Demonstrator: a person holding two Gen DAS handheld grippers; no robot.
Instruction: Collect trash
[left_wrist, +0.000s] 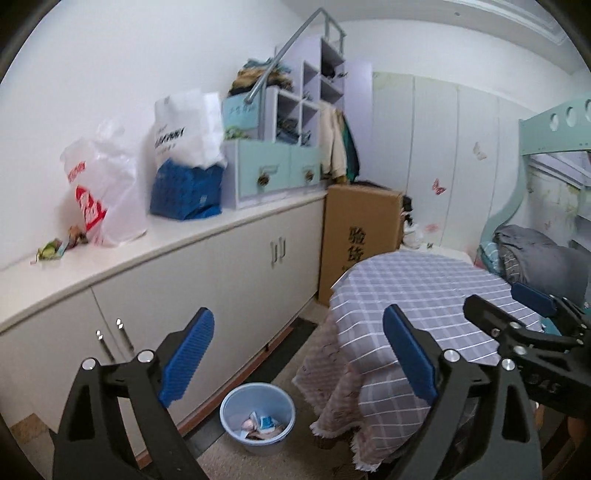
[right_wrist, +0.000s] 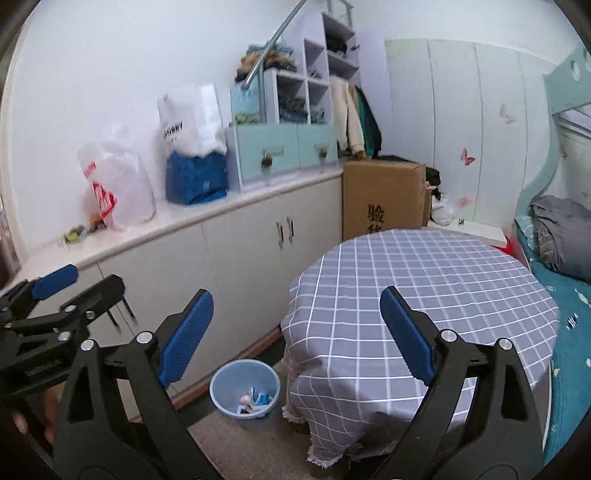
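Left wrist view: the left gripper (left_wrist: 298, 360) hangs wide apart, empty, above a blue bin (left_wrist: 257, 422). Wrappers (left_wrist: 61, 246) lie on the counter (left_wrist: 221, 225), far up-left of the bin.

Right wrist view: the right gripper (right_wrist: 296, 341) is also wide, empty; reaching those wrappers (right_wrist: 83, 229) may snag the plastic bag (right_wrist: 118, 188) beside them.

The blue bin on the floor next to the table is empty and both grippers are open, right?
Not quite. The blue bin already has some trash in it; the left wrist view shows wrappers lying at its bottom. The rest is right: it stands on the floor beside the table, and the left gripper and right gripper are both open.
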